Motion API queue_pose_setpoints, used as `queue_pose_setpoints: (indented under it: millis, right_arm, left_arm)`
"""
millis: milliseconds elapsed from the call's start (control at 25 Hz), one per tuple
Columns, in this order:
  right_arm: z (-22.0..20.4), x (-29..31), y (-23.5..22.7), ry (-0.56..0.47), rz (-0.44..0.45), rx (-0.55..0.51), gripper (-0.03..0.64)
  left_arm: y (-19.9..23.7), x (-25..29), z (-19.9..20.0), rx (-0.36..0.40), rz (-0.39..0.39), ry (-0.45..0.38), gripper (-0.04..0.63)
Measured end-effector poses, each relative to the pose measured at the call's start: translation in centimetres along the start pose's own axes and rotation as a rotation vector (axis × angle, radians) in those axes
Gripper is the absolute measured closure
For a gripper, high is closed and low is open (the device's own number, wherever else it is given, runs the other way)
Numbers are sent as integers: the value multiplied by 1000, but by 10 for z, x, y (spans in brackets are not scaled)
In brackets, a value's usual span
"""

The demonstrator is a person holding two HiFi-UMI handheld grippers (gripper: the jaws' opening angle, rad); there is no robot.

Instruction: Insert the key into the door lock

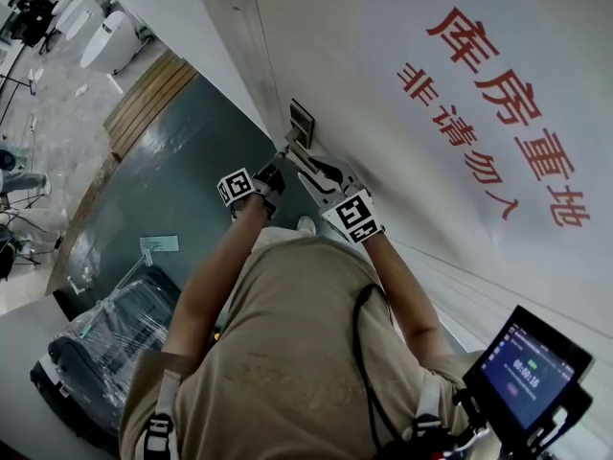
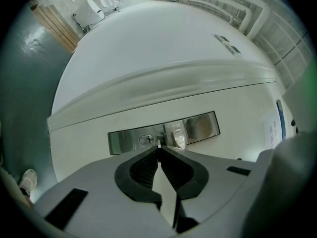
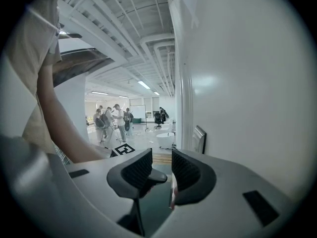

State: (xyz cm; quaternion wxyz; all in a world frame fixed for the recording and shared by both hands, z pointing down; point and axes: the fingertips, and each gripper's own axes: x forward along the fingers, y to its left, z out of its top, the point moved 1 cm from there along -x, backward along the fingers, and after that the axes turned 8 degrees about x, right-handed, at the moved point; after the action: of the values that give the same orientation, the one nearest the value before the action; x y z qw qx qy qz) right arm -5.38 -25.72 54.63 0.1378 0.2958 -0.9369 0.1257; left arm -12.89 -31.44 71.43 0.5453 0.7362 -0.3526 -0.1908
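A steel lock plate (image 2: 198, 126) sits on the white door (image 2: 148, 73), with its keyhole (image 2: 146, 139) and a lever handle (image 2: 179, 138) beside it. My left gripper (image 2: 158, 147) is shut on the key, whose thin metal tip (image 2: 158, 144) pokes out just right of the keyhole, close to the plate. In the head view the left gripper (image 1: 285, 149) reaches the lock plate (image 1: 300, 123) from the left. My right gripper (image 1: 305, 163) lies along the door just below the plate. Its jaws (image 3: 162, 170) stand open with nothing held, and the plate (image 3: 199, 139) shows edge-on ahead.
A white sign with red characters (image 1: 498, 103) covers the door at right. A plastic-wrapped suitcase (image 1: 105, 343) stands on the dark floor behind the person, with a wooden step (image 1: 144, 99) further off. A screen (image 1: 527, 367) hangs at the person's side. Several people (image 3: 111, 120) stand far down the hall.
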Motion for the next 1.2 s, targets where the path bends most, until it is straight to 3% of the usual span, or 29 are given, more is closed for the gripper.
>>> queue_pose_setpoints:
  millis: [1200]
  right_arm:
    - [-17,0,4,34,1,17,508]
  left_arm:
    - [13,17,-2,-34,38,11,560]
